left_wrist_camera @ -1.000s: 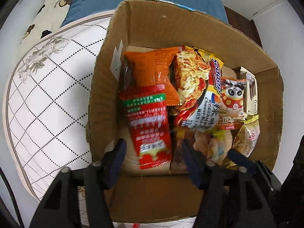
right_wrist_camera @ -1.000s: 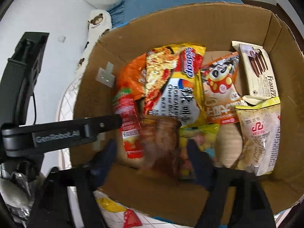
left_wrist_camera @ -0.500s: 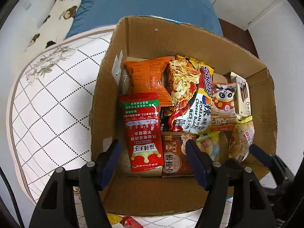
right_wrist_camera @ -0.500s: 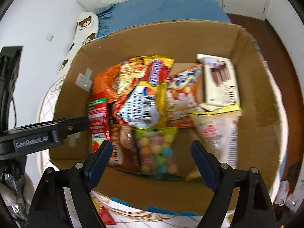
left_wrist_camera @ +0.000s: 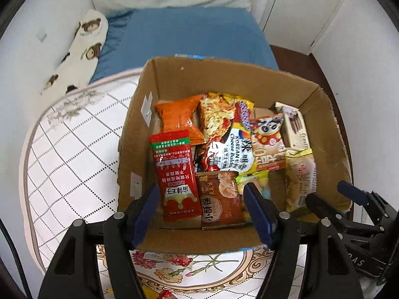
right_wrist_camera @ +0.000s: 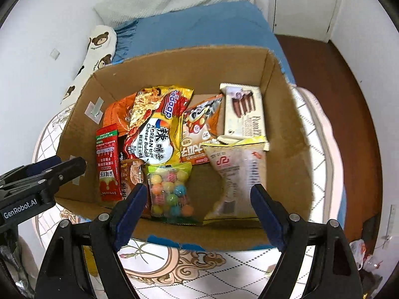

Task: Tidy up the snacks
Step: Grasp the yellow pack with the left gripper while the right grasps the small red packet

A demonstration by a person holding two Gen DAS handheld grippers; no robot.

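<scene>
Both tongs, left [left_wrist_camera: 203, 206] and right [right_wrist_camera: 197, 206], have pulled back from the cardboard box [right_wrist_camera: 286, 129], spread wide and empty.

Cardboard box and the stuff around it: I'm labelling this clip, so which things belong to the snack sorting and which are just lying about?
Part of the job:
- cardboard box
- red sauce packet
- brown biscuit pack
- candy ball bag
- Korean noodle pack
- wafer pack
- left gripper and right gripper, both open and empty

Just lying about:
- bear-print pillow
- blue sheet
- quilted mat
</scene>
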